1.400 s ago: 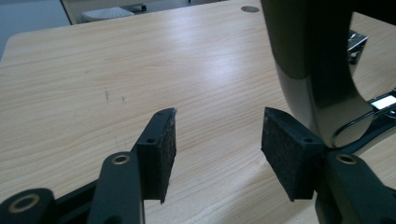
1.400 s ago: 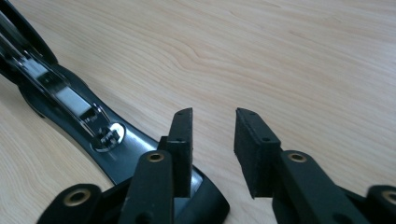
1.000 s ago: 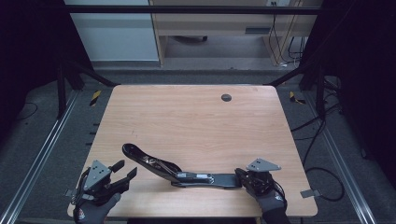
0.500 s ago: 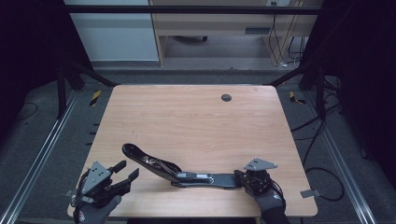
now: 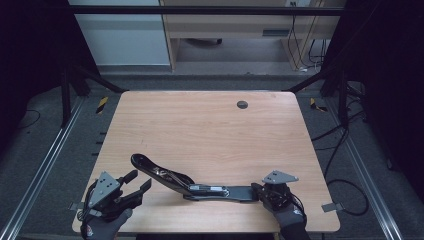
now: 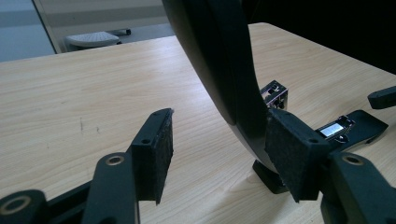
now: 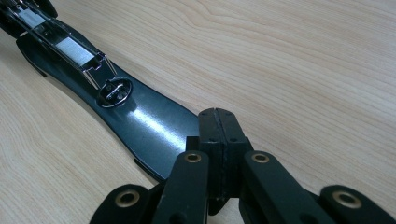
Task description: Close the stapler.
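Observation:
A black stapler [image 5: 200,189] lies folded open on the wooden table [image 5: 210,130] near its front edge. Its top arm [image 5: 150,167] slopes up to the left and its flat base [image 7: 144,126] points right. My left gripper [image 5: 138,180] is open at the raised end of the arm. The arm [image 6: 219,56] passes between the pads, close to the right-hand pad [image 6: 292,154] and clear of the other. Those jaws have just been opening. My right gripper [image 7: 218,116] is shut, pads together with nothing between them, its tip on the end of the base.
A small dark grommet [image 5: 242,104] sits in the table's far half. Metal rails [image 5: 55,150] run along both sides of the table. Cables [image 5: 345,185] lie on the floor at the right.
The left jaws have spread a little wider around the stapler's arm. The right gripper and the stapler have stayed where they were.

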Tool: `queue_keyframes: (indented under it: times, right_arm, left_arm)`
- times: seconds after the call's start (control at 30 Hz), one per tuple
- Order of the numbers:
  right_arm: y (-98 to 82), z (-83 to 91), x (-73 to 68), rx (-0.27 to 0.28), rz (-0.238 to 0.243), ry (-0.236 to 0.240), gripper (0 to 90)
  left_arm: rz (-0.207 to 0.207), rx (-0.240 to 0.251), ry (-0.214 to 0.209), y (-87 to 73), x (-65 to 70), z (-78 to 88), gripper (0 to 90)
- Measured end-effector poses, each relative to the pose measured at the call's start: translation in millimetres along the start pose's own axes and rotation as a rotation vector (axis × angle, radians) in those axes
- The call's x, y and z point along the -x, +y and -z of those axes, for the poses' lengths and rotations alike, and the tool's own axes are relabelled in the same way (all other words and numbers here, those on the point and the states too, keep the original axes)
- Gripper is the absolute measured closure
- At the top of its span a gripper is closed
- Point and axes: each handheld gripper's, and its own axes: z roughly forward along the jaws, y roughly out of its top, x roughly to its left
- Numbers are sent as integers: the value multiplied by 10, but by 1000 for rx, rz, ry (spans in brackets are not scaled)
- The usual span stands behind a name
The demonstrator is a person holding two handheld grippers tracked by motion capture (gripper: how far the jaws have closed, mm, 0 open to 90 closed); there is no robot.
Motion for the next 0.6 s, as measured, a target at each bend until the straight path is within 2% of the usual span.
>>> queue_keyframes:
  times: [0.6]
  right_arm:
    - [-68,54,-31,-10,6,7,900]
  left_arm:
    - [12,24,10,138,41,-125,408]
